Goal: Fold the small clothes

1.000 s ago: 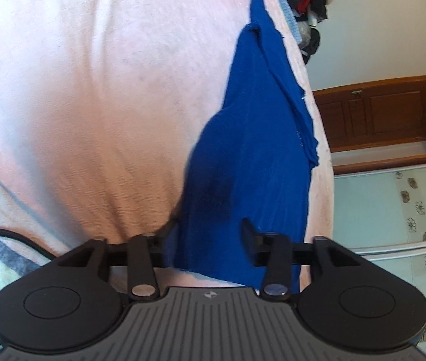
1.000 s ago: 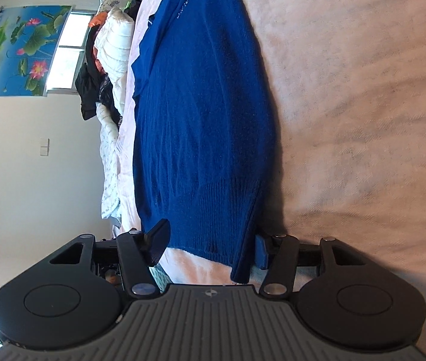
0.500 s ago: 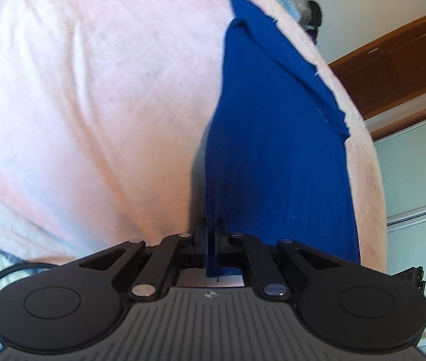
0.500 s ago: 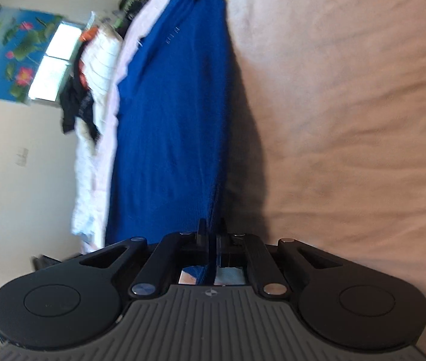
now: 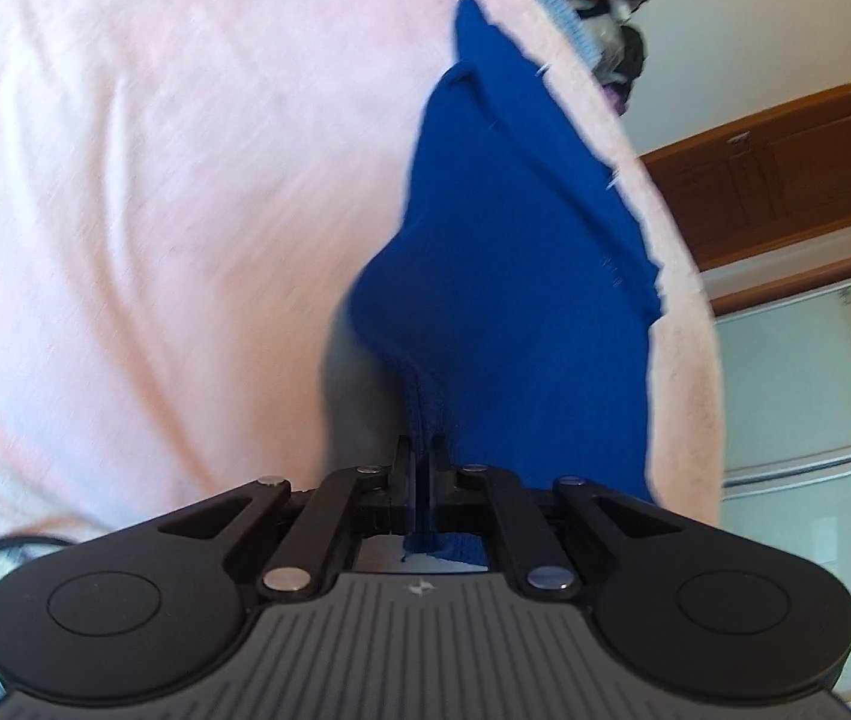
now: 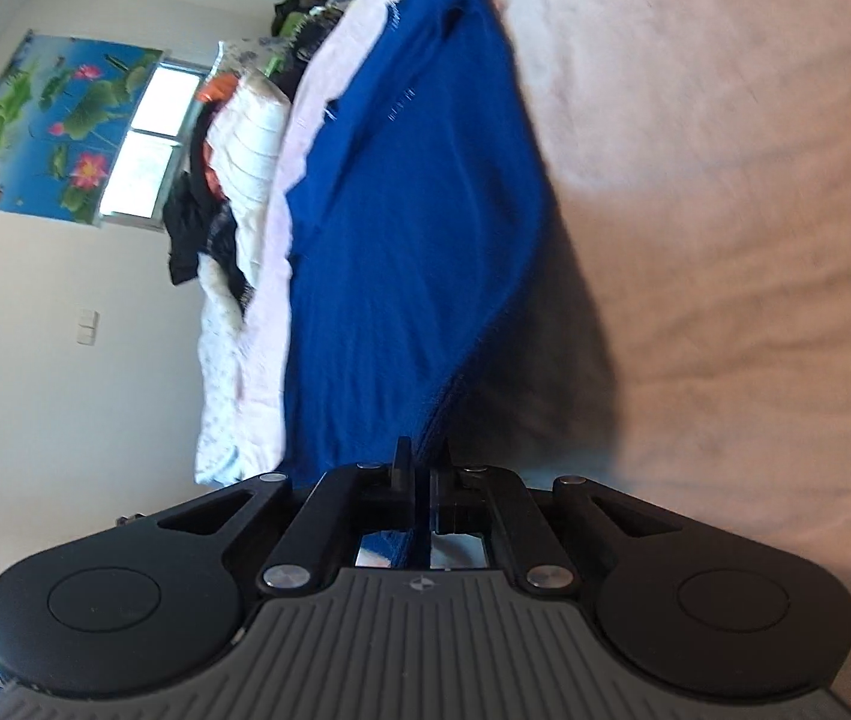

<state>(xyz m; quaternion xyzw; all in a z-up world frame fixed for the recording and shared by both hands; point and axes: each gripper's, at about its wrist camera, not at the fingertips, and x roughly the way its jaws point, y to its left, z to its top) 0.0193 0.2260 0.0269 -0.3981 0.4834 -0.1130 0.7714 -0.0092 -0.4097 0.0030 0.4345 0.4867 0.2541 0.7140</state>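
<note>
Beyond the pink blanket [image 6: 725, 180] we see heaped clothes [image 6: 227, 180], a lotus poster [image 6: 53, 126] beside the window [image 6: 149, 138], and a wooden cabinet [image 5: 785, 174].

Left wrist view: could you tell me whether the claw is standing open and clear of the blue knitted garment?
No, the left claw is shut on the hem of the blue knitted garment, pinching the fabric between its fingers.

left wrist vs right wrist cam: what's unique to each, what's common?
Left wrist only: wooden cabinet, pale green patterned panel, left gripper shut on the blue garment's edge. Right wrist only: lotus poster, window, white quilted bedding, right gripper clamping another edge. Both: the blue garment on the pink sheet, clothes heaped at the far end.
</note>
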